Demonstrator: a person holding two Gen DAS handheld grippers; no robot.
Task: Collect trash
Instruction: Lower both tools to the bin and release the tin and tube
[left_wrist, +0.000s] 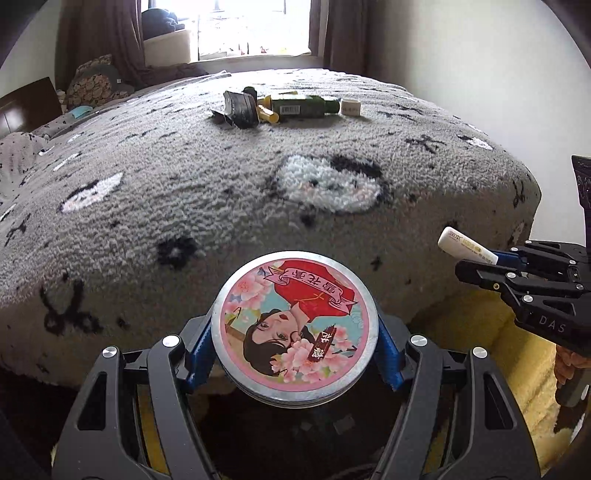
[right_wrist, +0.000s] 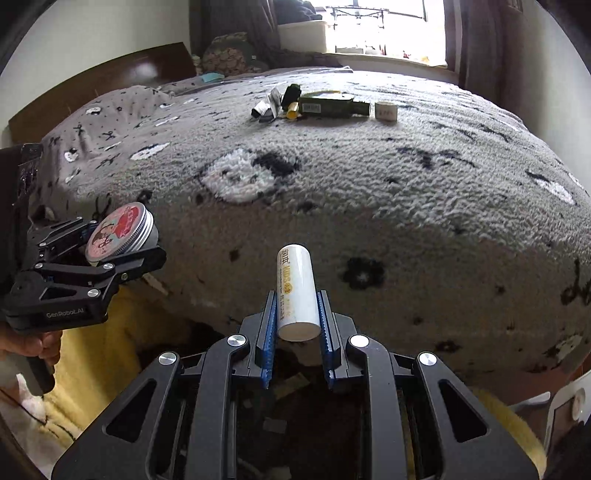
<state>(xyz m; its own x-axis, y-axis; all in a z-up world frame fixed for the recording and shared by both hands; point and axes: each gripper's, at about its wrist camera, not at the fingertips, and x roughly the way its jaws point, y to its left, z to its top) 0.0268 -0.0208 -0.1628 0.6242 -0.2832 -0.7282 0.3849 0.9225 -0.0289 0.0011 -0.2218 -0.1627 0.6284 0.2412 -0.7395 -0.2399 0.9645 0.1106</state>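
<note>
My left gripper (left_wrist: 295, 354) is shut on a round tin (left_wrist: 295, 325) with a pink lid showing a woman, held off the near edge of the bed. The tin also shows in the right wrist view (right_wrist: 120, 232). My right gripper (right_wrist: 297, 332) is shut on a white tube (right_wrist: 297, 291), beside the left one. The tube also shows in the left wrist view (left_wrist: 466, 250). More trash lies far back on the grey blanket (left_wrist: 221, 192): a green bottle (left_wrist: 301, 105), a black wrapper (left_wrist: 240, 109), a yellow tube (left_wrist: 267, 113) and a small white box (left_wrist: 350, 107).
A dark opening with scraps (right_wrist: 280, 417) lies below both grippers, beside a yellow fuzzy surface (left_wrist: 480, 325). Pillows (left_wrist: 96, 83) and a wooden headboard (right_wrist: 92, 85) are at the bed's far left. A window (left_wrist: 251, 26) is behind.
</note>
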